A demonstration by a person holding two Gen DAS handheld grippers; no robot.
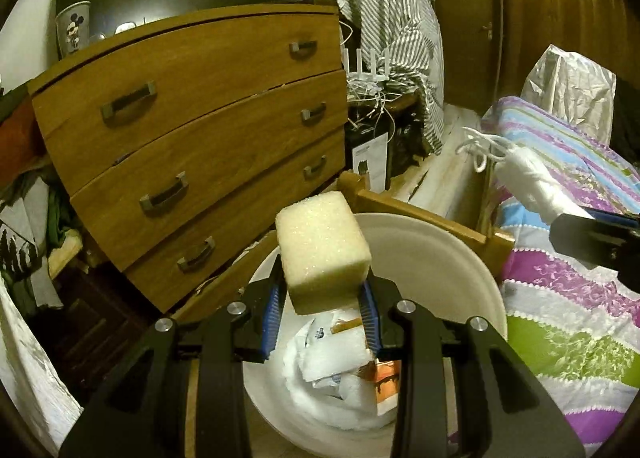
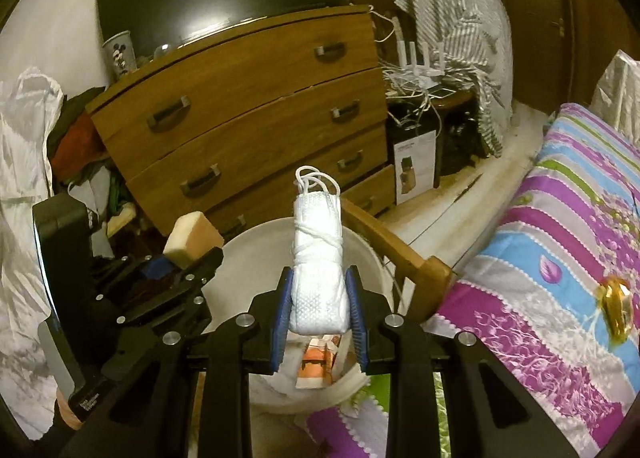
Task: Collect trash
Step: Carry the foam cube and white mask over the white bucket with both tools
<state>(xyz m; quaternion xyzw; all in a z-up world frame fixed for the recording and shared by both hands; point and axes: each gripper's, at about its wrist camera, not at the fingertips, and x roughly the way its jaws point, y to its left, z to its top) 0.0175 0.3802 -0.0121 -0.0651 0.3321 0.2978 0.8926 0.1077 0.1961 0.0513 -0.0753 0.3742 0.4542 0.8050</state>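
Warm, yellowish indoor light in both views, dim toward the corners where the fisheye circle goes black. A soft glare patch sits on the dark screen (image 2: 224, 2) above the dresser (image 2: 248, 114), whose straight edges bow hard. Right-wrist view is slightly smeared at its left edge; the bedspread (image 1: 568, 298) stays bright and crisp.

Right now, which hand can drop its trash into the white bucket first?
Probably the left. The left gripper holds the yellowish foam block right above the round white plastic bucket. The right gripper, gripping the rolled white face mask, also hangs over it, nearer the rim.
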